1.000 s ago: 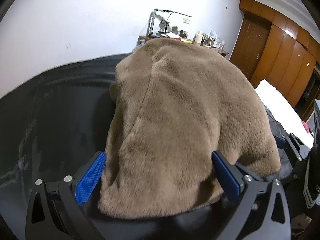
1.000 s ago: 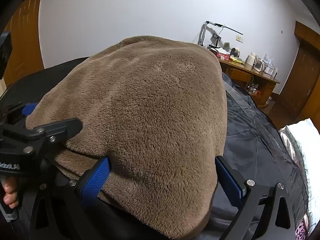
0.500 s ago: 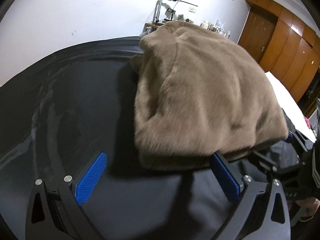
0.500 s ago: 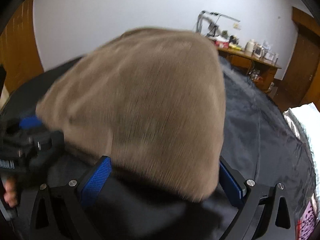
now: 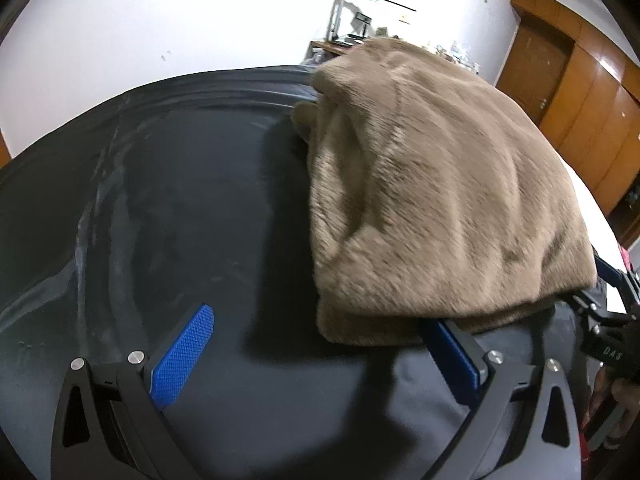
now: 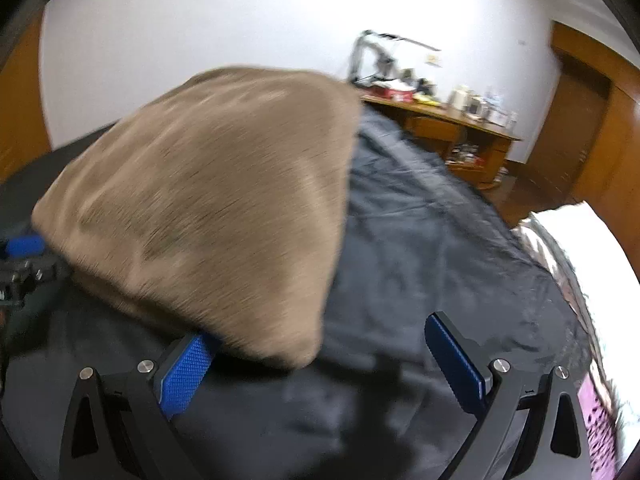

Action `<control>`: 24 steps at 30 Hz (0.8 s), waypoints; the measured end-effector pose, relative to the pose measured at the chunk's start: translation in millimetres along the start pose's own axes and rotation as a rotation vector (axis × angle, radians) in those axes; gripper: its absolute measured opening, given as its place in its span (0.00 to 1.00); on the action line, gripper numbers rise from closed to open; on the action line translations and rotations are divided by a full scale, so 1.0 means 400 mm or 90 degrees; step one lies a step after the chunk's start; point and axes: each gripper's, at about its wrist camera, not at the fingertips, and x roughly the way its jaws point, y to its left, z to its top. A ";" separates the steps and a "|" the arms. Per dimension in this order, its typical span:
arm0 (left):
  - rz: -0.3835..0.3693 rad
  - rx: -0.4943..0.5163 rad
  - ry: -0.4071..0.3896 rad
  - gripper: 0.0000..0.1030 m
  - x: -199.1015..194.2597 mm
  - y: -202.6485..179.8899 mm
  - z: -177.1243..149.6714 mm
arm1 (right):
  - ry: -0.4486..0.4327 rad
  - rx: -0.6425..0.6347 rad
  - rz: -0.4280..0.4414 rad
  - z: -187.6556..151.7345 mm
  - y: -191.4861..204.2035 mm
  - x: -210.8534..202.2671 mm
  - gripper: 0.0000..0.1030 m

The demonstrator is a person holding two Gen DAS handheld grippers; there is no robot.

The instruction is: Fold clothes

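Note:
A folded brown fleece garment [image 5: 436, 184] lies on a dark sheet [image 5: 180, 208]. It also shows, blurred, in the right wrist view [image 6: 208, 216]. My left gripper [image 5: 320, 344] is open and empty, just in front of the garment's near left corner; its right finger sits under the garment's edge. My right gripper [image 6: 320, 360] is open and empty at the garment's near right corner, its left finger under the edge. The right gripper also shows at the right edge of the left wrist view [image 5: 604, 320].
A wooden desk [image 6: 456, 124] with a lamp and small items stands by the white wall. Wooden wardrobe doors [image 5: 580, 96] line the right side. White bedding [image 6: 580, 240] lies to the right of the dark sheet.
Both grippers have pulled back and apart from the garment. It sat between the fingers of each a second ago; now it lies off to one side of each gripper.

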 end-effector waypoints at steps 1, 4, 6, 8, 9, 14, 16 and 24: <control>0.002 -0.005 -0.001 1.00 0.003 0.005 0.005 | -0.003 0.011 -0.010 -0.001 -0.010 0.000 0.99; 0.006 -0.010 -0.003 1.00 0.009 0.013 0.013 | 0.013 0.040 -0.012 -0.002 -0.045 0.014 0.99; 0.007 -0.008 -0.003 1.00 0.009 0.012 0.013 | 0.021 0.055 -0.016 -0.010 -0.064 0.016 0.99; 0.006 -0.008 -0.003 1.00 0.009 0.011 0.013 | 0.028 0.066 -0.006 -0.013 -0.073 0.017 0.99; 0.005 -0.009 -0.003 1.00 0.008 0.012 0.013 | 0.031 0.065 -0.005 -0.014 -0.073 0.017 0.99; 0.005 -0.014 -0.003 1.00 0.004 0.009 0.005 | 0.025 0.040 -0.003 -0.026 -0.057 0.000 0.99; 0.011 -0.012 -0.002 1.00 0.001 0.004 0.002 | 0.021 0.039 0.021 -0.031 -0.048 -0.010 0.99; 0.015 -0.013 -0.007 1.00 -0.024 -0.005 -0.004 | 0.041 -0.010 0.096 -0.068 0.059 -0.043 0.99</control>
